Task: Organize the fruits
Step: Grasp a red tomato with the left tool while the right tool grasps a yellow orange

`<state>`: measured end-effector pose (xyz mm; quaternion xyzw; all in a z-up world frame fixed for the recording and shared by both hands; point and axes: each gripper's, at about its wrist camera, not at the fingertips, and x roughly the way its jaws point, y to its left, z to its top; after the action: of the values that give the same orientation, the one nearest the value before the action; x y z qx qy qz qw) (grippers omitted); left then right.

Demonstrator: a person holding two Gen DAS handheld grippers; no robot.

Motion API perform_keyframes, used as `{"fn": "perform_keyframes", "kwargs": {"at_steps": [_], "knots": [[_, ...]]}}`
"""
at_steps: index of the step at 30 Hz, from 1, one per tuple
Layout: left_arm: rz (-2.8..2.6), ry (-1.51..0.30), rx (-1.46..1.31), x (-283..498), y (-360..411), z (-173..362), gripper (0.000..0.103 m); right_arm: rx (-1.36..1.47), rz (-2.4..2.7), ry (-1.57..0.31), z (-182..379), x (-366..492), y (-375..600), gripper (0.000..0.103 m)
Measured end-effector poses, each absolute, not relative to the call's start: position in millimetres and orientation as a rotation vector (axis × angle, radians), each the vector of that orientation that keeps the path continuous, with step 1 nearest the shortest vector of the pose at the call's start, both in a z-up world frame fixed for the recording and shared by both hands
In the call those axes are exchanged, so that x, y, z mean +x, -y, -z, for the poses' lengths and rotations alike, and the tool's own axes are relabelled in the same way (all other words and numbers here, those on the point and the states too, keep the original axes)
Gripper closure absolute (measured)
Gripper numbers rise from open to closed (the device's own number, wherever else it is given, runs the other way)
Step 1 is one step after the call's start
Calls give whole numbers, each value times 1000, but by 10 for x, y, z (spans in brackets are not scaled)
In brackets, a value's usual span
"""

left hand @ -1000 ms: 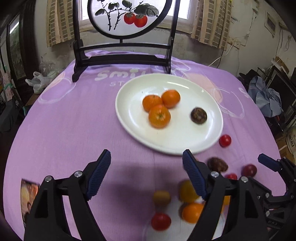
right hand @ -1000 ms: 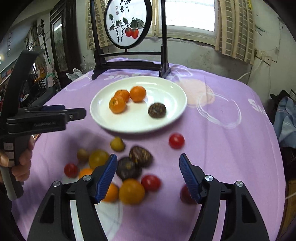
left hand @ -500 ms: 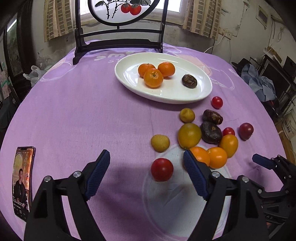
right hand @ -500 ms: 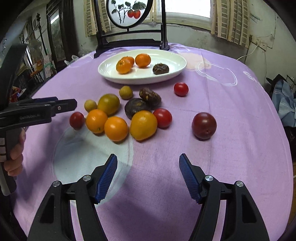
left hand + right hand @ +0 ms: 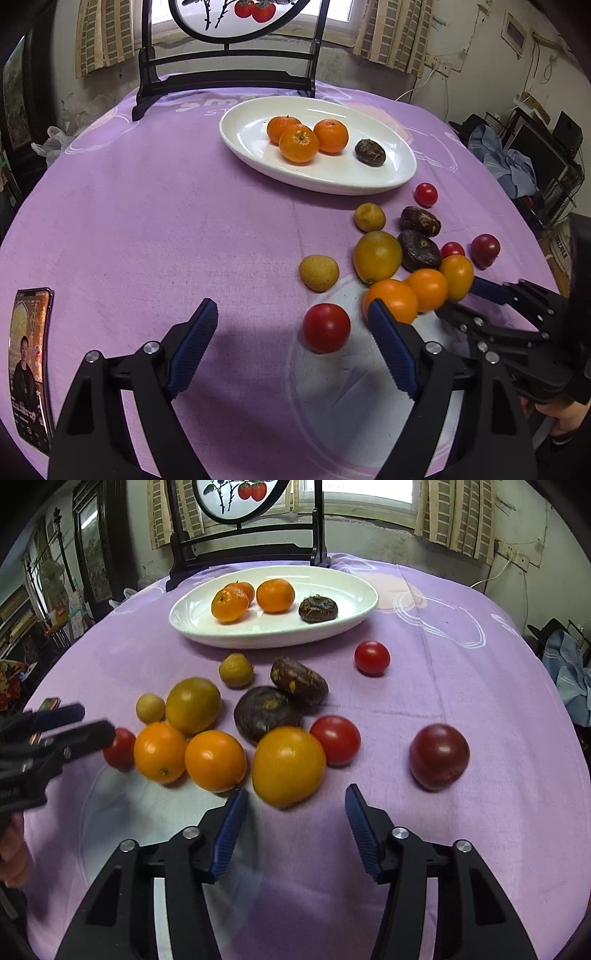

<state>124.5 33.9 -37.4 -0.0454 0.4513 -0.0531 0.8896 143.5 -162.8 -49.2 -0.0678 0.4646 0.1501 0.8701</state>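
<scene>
Fruits (image 5: 214,760) loose on purple cloth (image 5: 443,686), three oranges (image 5: 275,595) on plate (image 5: 354,613)

White lettering is showing on the purple tablecloth (image 5: 155,206) at about twelve o'clock from the white plate (image 5: 251,147) in the left wrist view: it is reading roughly "smi", with a smaller "ST" beneath, the rest being hidden by the plate. Print on the phone (image 5: 29,365) at eight o'clock is staying too small to read.
</scene>
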Motion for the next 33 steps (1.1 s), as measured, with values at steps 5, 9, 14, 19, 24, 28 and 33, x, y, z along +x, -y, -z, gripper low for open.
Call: {"fn": "perform_keyframes", "kwargs": {"at_steps": [5, 9, 14, 19, 24, 28, 33], "knots": [[133, -930, -59, 1205, -254, 364, 21, -144, -323, -957, 498, 1550, 1567, 64], [147, -926, -41, 1192, -204, 381, 20, -132, -337, -956, 473, 1539, 1584, 65], [156, -936, -25, 1172, -162, 420, 20, -98, -339, -945, 401, 1362, 1715, 65], [172, -962, -38, 1129, -159, 467, 20, -81, -340, -943, 397, 1175, 1859, 65], [165, -996, -73, 1035, -232, 520, 20, -50, -358, -941, 407, 1110, 1956, 65], [146, -1008, -40, 1044, -199, 576, 29, -43, -386, -919, 355, 1071, 1947, 65], [127, -1014, -17, 1202, -173, 602, 40, -23, -403, -909, 327, 1048, 1978, 65]]}}
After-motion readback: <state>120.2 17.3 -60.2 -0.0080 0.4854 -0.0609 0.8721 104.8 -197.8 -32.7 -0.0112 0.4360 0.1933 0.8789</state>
